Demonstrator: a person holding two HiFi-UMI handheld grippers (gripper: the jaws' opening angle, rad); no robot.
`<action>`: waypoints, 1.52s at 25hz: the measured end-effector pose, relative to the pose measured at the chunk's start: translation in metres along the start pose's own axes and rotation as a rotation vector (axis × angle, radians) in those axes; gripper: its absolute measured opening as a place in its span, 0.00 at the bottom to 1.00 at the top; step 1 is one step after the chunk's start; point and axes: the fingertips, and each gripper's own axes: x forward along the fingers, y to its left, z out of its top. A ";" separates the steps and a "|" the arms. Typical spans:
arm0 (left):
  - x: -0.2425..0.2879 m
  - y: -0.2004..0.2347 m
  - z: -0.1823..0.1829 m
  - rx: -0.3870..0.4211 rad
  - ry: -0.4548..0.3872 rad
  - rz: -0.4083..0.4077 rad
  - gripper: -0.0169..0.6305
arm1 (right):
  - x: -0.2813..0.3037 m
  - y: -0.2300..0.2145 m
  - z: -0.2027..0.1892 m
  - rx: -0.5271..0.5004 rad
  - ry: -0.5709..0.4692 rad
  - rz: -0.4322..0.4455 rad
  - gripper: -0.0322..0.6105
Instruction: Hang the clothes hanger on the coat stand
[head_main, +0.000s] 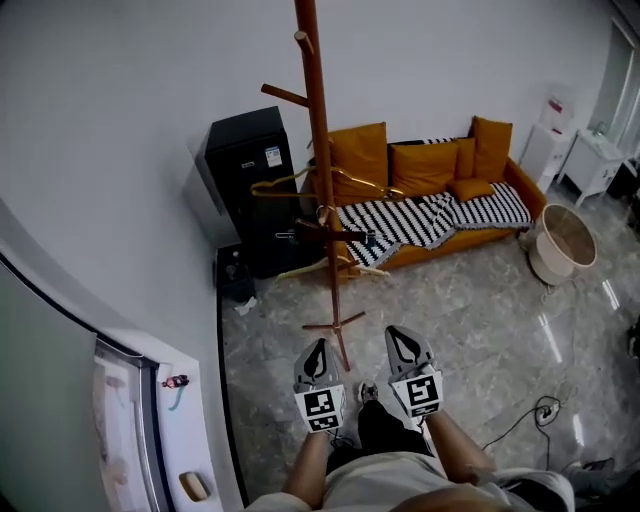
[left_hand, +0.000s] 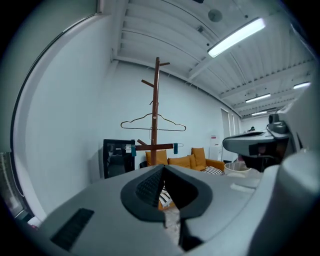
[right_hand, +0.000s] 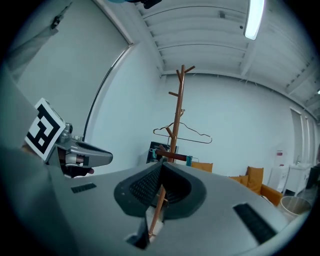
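Note:
The wooden coat stand rises in front of me, its feet on the marble floor. A thin wire hanger hangs on it, and lower down a dark wooden clip hanger. Both show in the left gripper view as the wire hanger and the clip hanger, and in the right gripper view as the wire hanger on the stand. My left gripper and right gripper sit side by side just short of the stand's feet. Each is shut with nothing between its jaws, as the left gripper and right gripper show close up.
A black cabinet stands behind the stand against the white wall. An orange sofa with a striped blanket runs to the right, with a round basket beyond it. A cable lies on the floor at right.

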 end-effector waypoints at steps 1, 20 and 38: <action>-0.008 -0.005 -0.005 -0.002 0.008 -0.007 0.04 | -0.007 0.004 -0.001 -0.001 0.012 0.002 0.06; -0.068 -0.071 0.055 0.022 -0.092 0.075 0.04 | -0.086 -0.032 0.058 -0.001 -0.092 0.065 0.06; -0.073 -0.124 0.077 0.052 -0.138 0.074 0.04 | -0.113 -0.057 0.077 -0.037 -0.175 0.109 0.06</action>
